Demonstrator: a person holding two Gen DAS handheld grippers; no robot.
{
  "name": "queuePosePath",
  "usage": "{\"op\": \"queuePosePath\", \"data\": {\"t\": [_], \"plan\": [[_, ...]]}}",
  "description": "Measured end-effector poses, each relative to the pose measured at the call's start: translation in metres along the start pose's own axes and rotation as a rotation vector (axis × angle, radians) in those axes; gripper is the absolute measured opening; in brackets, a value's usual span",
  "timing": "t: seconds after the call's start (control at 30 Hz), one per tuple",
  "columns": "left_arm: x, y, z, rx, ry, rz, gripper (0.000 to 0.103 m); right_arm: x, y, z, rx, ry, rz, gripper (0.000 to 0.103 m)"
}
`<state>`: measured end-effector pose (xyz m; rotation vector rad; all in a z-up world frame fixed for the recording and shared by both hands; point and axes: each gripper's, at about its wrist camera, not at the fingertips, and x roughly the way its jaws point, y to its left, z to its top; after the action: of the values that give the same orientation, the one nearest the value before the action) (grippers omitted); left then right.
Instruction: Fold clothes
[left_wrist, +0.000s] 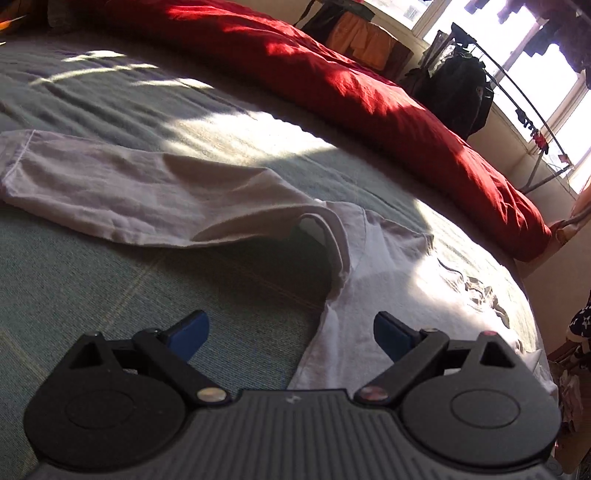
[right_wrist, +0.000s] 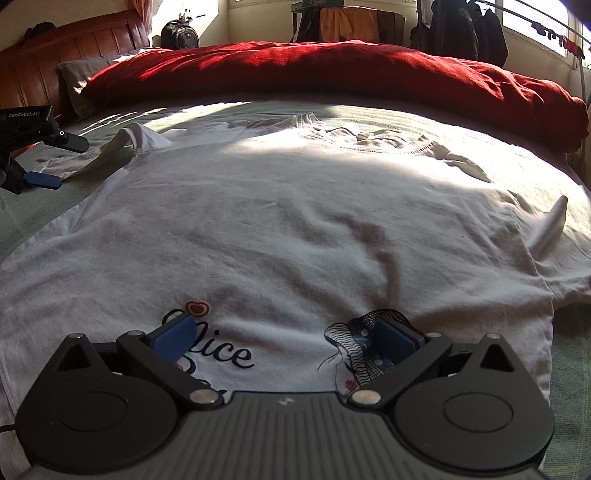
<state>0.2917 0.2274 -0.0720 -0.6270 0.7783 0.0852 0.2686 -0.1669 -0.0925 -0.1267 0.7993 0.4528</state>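
Note:
A white long-sleeved T-shirt (right_wrist: 295, 221) with a dark "Nice" print lies spread flat on the green bed cover (right_wrist: 569, 369). In the left wrist view its left sleeve (left_wrist: 110, 192) stretches out to the left and the body (left_wrist: 388, 288) runs to the right. My left gripper (left_wrist: 291, 336) is open and empty, low over the shirt's side edge below the armpit. It also shows at the far left of the right wrist view (right_wrist: 40, 162). My right gripper (right_wrist: 284, 339) is open and empty, just above the print near the shirt's hem.
A rolled red duvet (right_wrist: 332, 70) lies along the far side of the bed. A wooden headboard (right_wrist: 74, 48) and a grey pillow (right_wrist: 79, 79) are at the far left. A backpack (right_wrist: 179, 33), hanging clothes (right_wrist: 465, 33) and a drying rack (left_wrist: 532, 125) stand by the windows.

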Motion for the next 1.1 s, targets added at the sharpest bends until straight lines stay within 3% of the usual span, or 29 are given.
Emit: {"op": "queuePosePath", "data": {"t": [0.13,0.3,0.43,0.57,0.63,0.83,1.0,1.1], "plan": [[0.017,0.034,0.006,-0.148,0.007,-0.107,0.096,0.001,0.001,0.000,-0.002,-0.004,-0.003,0.103],[0.046,0.040,0.018,-0.206,-0.089,-0.166,0.096,0.003,0.001,0.001,-0.004,-0.012,-0.007,0.103],[0.063,0.039,0.032,-0.197,-0.186,-0.125,0.096,0.004,0.001,0.001,-0.007,-0.019,-0.010,0.103],[0.057,0.045,0.040,-0.192,-0.297,-0.035,0.096,0.005,0.000,0.001,-0.009,-0.024,-0.007,0.103],[0.051,0.058,0.045,-0.209,-0.331,-0.027,0.096,0.005,0.000,0.001,-0.010,-0.026,-0.007,0.103],[0.042,0.080,0.047,-0.297,-0.329,-0.100,0.093,0.005,0.000,0.001,-0.010,-0.026,-0.007,0.103],[0.044,0.079,0.040,-0.279,-0.212,-0.183,0.094,0.005,0.001,0.001,-0.009,-0.028,-0.010,0.103],[0.035,0.082,0.038,-0.280,-0.213,-0.132,0.094,0.005,0.001,0.000,-0.008,-0.028,-0.011,0.103]]}}
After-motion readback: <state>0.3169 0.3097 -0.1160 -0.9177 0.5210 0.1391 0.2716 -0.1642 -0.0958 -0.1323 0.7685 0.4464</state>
